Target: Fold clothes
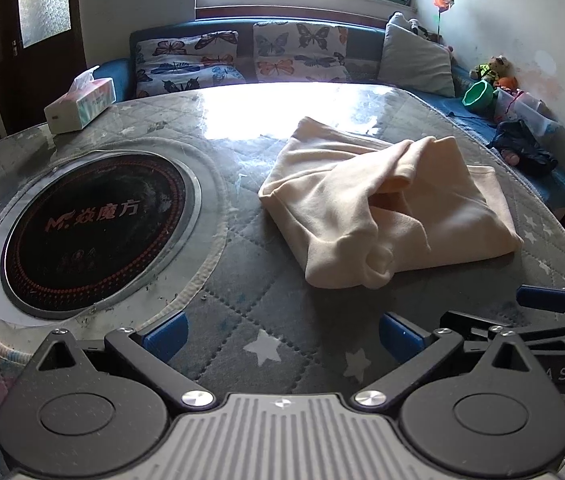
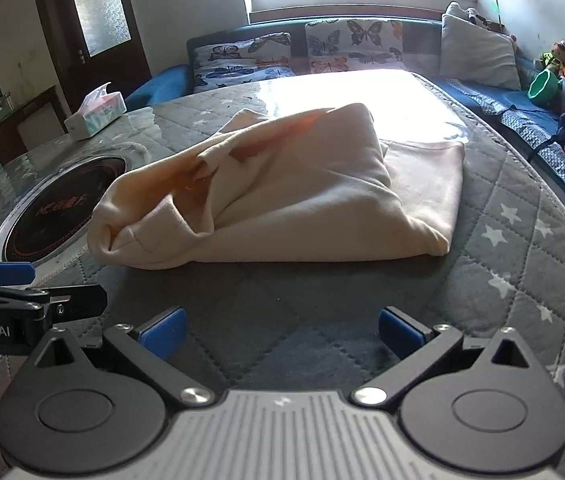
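Garment (image 2: 282, 188) ahead of right claw (image 2: 282, 330), untouched; jaws apart.

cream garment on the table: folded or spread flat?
Folded, loosely. The cream garment lies in a compact bundle with layers overlapping and a sleeve draped across the top; neither hand-held gripper touches it.

Cream sweatshirt (image 2: 282, 192), loosely folded into rumpled bundle, lies flat ahead of right gripper's fingers (image 2: 400, 330), apart from them; forward-right of left gripper's fingers (image 1: 164, 334).
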### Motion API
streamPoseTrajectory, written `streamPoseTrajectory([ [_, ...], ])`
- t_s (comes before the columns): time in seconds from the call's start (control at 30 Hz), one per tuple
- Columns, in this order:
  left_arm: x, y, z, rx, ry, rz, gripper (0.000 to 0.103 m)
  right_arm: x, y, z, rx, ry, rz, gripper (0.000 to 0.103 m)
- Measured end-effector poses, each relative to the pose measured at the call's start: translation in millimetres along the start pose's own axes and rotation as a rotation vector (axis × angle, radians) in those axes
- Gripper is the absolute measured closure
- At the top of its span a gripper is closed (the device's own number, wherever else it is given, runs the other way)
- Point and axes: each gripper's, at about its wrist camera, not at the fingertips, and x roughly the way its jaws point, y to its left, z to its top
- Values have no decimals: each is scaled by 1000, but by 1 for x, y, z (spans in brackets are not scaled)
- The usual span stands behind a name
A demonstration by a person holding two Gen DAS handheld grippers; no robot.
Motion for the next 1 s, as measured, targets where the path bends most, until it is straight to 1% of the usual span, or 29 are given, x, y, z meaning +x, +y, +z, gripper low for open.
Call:
streamPoseTrajectory([
  [1.0, 9, -1, 7, -15, 18, 0, 0, 12, -1, 6, -4, 7, -6, 0],
])
